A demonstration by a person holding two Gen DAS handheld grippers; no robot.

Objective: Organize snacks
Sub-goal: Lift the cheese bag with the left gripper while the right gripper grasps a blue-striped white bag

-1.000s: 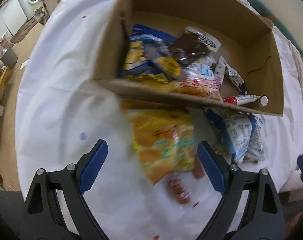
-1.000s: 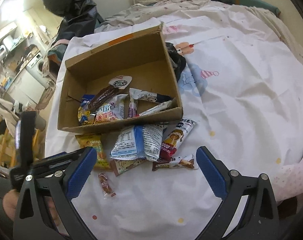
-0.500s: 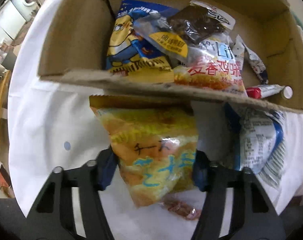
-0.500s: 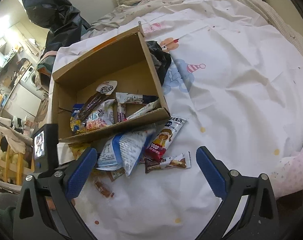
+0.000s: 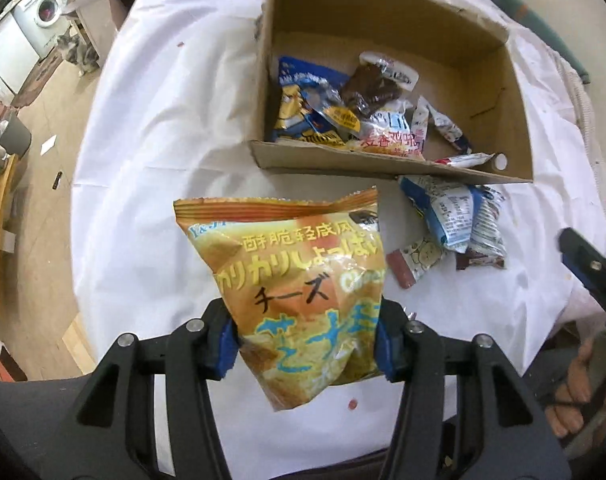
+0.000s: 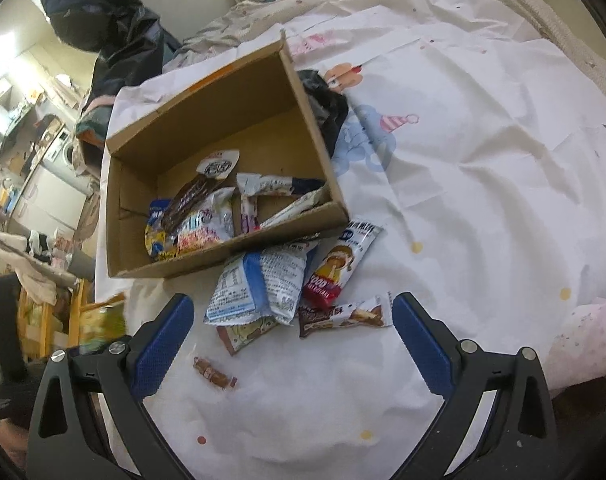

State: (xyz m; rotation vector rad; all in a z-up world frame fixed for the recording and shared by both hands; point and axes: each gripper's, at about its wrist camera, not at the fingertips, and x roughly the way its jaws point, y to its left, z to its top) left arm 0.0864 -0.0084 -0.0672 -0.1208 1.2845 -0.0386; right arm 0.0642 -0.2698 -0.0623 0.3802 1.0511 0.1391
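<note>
While clamped by left gripper [image 5: 305, 344], jaws narrowed onto its lower half, orange cheese snack bag [image 5: 295, 280] held clear of white sheet [image 5: 151, 140], short of cardboard box [image 5: 387, 164]. Near wall of box between bag and snacks inside. Blue-white packets [image 6: 259, 284], red stick pack [image 6: 339, 264], chocolate bar [image 6: 343, 316], small candy [image 6: 215, 374] loose on sheet below box. Right gripper [image 6: 293, 336] jaws wide, holding nothing, over that pile.

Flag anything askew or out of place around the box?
Yes. The cardboard box sits crooked on the white sheet, and its near wall sags outward over loose packets on the sheet. A small wrapped candy lies apart from them. The left tongs pinch the orange cheese snack bag.
</note>
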